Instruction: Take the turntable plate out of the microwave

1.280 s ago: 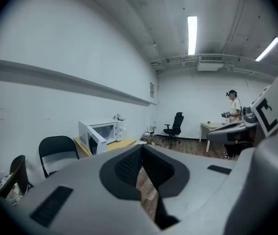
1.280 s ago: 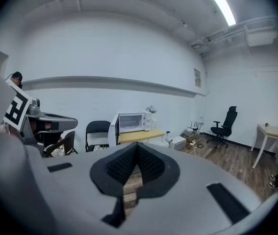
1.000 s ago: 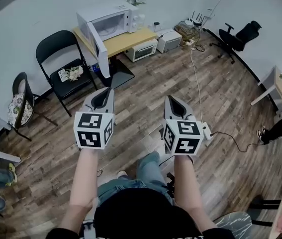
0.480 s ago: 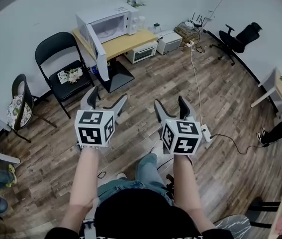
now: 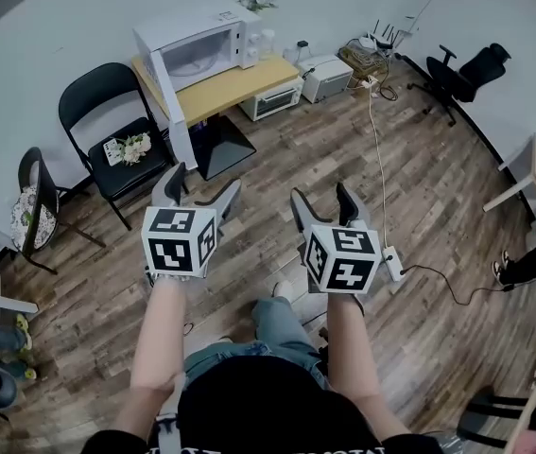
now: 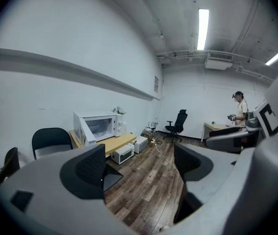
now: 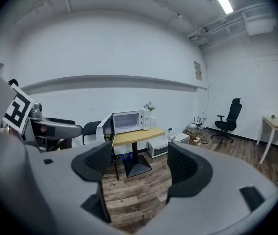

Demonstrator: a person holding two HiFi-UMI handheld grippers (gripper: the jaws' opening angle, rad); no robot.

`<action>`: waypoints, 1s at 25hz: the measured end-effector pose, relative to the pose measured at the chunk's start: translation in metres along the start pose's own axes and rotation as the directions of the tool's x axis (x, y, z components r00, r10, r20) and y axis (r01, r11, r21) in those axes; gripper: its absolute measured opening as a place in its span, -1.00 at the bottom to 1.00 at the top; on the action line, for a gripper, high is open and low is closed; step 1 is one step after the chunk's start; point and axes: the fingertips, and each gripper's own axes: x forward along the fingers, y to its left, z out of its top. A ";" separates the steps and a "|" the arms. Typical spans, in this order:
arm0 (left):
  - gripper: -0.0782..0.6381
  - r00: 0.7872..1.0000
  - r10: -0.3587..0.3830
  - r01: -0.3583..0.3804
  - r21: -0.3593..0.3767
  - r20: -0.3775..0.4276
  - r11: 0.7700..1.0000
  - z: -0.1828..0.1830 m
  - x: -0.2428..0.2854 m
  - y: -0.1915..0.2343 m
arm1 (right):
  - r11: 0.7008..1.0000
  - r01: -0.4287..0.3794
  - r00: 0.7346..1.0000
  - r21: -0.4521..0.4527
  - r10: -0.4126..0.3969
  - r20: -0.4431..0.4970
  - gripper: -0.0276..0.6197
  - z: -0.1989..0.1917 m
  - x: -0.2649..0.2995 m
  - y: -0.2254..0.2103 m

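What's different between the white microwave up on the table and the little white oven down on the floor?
The microwave stands on the wooden table; the little oven sits on the floor below the table's edge. The microwave is swung wide open; the little oven is shut. The microwave looks the bigger of the two. Both are white boxes with a windowed front.

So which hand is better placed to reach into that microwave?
Left, probably. The left gripper lines up with the open microwave; the right gripper sits further aside. Both have just opened with nothing between their jaws, and both are far off.
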 end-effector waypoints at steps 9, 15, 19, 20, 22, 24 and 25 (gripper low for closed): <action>0.40 0.998 0.068 -0.068 -0.025 0.008 0.997 0.047 0.111 -0.010 | 0.998 -0.055 0.998 -0.043 0.055 -0.017 0.16 0.057 0.088 -0.087; 0.40 0.991 0.133 -0.133 -0.064 0.006 0.989 0.066 0.168 -0.017 | 0.989 -0.123 0.991 -0.078 0.119 -0.053 0.16 0.082 0.137 -0.132; 0.40 0.987 0.158 -0.160 -0.064 -0.031 0.985 0.059 0.192 -0.017 | 0.986 -0.151 0.986 -0.075 0.144 -0.088 0.16 0.079 0.164 -0.147; 0.40 0.985 0.165 -0.168 -0.068 -0.039 0.983 0.055 0.196 -0.014 | 0.984 -0.159 0.984 -0.074 0.152 -0.097 0.16 0.076 0.171 -0.148; 0.40 0.982 0.179 -0.183 -0.084 -0.054 0.980 0.049 0.205 -0.005 | 0.981 -0.176 0.979 -0.077 0.167 -0.116 0.16 0.071 0.184 -0.145; 0.40 0.980 0.188 -0.194 -0.096 -0.070 0.976 0.044 0.216 0.004 | 0.979 -0.190 0.975 -0.077 0.178 -0.136 0.16 0.067 0.200 -0.143; 0.40 0.978 0.190 -0.198 -0.099 -0.080 0.975 0.042 0.223 0.008 | 0.978 -0.194 0.973 -0.075 0.182 -0.145 0.16 0.066 0.208 -0.142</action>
